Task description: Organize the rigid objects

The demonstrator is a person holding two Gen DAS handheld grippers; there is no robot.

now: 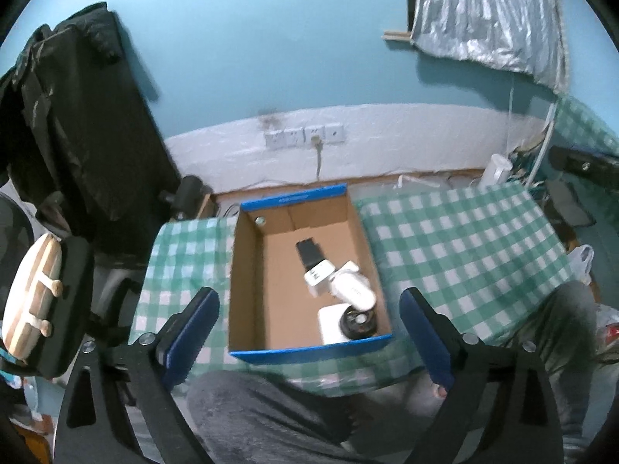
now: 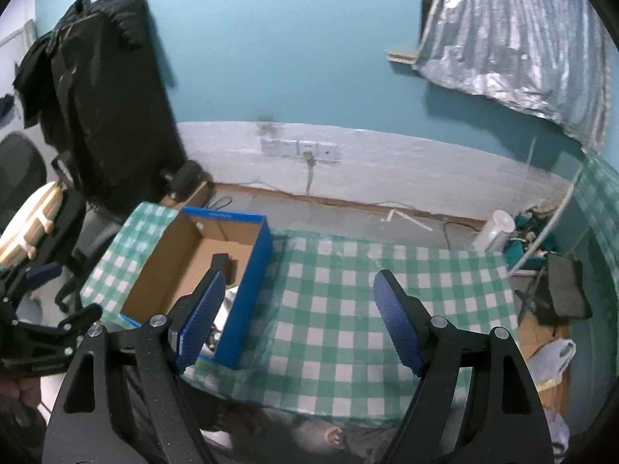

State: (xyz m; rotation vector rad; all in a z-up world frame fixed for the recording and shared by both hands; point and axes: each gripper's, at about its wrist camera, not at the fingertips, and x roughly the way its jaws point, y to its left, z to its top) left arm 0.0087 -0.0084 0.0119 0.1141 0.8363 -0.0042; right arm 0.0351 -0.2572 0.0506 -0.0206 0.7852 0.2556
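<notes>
The jaws of the left gripper (image 1: pixel 309 332) are spread wide and nothing is held between them; they hang above the near edge of the cardboard box (image 1: pixel 247 270). The jaws of the right gripper (image 2: pixel 300 323) are also parted, a little less, and empty, over bare cloth to the right of the box.

Inside the box several rigid objects are gathered toward its right side: a black block (image 1: pixel 307 253), a white adapter (image 1: pixel 319 272), a white oval case (image 1: pixel 354 290) and a white box with a dark round piece (image 1: pixel 359 323) on it. No loose object is seen on the green checked cloth (image 1: pixel 464 247) of the desk, so the task is judged nearly or fully done.

Behind the desk a blue wall with white sockets (image 1: pixel 303 137) is seen, a dark coat (image 1: pixel 77 116) at the left, and a silver curtain (image 1: pixel 491 15) at the upper right.
</notes>
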